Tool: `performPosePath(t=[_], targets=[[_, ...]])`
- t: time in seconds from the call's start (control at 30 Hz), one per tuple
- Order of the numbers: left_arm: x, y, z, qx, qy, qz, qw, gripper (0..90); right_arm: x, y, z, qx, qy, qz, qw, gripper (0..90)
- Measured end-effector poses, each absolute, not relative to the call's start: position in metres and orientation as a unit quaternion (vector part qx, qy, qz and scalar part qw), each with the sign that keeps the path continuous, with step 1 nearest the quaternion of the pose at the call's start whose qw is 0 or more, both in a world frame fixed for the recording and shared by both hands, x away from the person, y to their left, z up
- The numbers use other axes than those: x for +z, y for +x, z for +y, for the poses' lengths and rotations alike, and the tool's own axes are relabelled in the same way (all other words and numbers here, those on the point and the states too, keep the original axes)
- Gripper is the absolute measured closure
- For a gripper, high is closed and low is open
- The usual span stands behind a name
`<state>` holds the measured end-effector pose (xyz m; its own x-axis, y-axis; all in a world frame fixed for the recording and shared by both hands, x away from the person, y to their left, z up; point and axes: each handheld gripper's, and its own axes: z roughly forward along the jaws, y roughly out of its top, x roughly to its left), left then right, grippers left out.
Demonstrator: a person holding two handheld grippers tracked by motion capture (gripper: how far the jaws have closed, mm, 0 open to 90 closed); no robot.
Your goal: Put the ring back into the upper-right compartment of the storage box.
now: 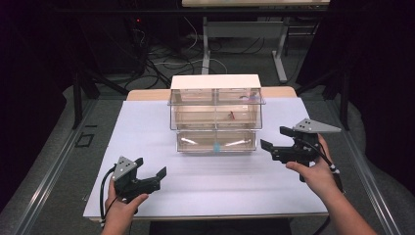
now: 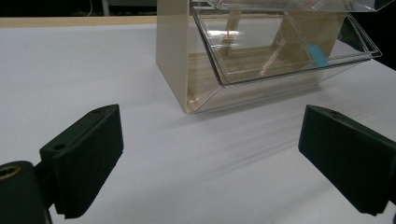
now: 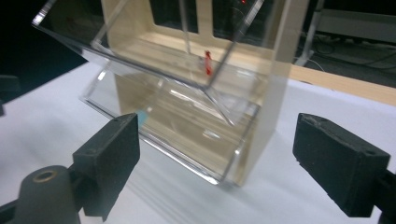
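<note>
A small cabinet (image 1: 215,105) with a beige frame and clear plastic drawers stands at the middle back of the white table top (image 1: 147,127). Its bottom drawer (image 1: 215,142) is tilted out toward me and holds a small blue piece (image 1: 216,146). A small red piece (image 1: 232,115) lies in a drawer above it. My left gripper (image 1: 150,166) rests near the front left, open and with nothing in it, aimed at the cabinet (image 2: 173,60). To the right of the bottom drawer, my right gripper (image 1: 272,137) is open, with the drawers (image 3: 187,116) ahead of its jaws.
The white top ends close behind the cabinet, where a wooden edge (image 1: 147,94) shows. Beyond it are cables (image 1: 171,61) on the floor and the metal legs of another table (image 1: 280,54). Bare white surface lies between both grippers and the cabinet.
</note>
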<state>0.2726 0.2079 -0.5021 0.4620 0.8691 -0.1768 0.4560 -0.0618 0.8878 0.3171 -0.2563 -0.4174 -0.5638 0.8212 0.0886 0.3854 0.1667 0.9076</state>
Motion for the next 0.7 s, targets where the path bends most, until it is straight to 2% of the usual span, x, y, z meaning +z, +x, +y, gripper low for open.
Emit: performPosePath(t=[0.37,0.7], targets=[[-0.502,0.273,0.208,0.209,0.697,0.477,0.493,6.6,-0.446,0.323,-0.277,0.475,0.433,0.731,0.231,3.1],[-0.503,0.273,0.208,0.209,0.697,0.477,0.492,6.6,-0.469,0.33,-0.29,0.463,0.458,0.718,0.247,0.0]])
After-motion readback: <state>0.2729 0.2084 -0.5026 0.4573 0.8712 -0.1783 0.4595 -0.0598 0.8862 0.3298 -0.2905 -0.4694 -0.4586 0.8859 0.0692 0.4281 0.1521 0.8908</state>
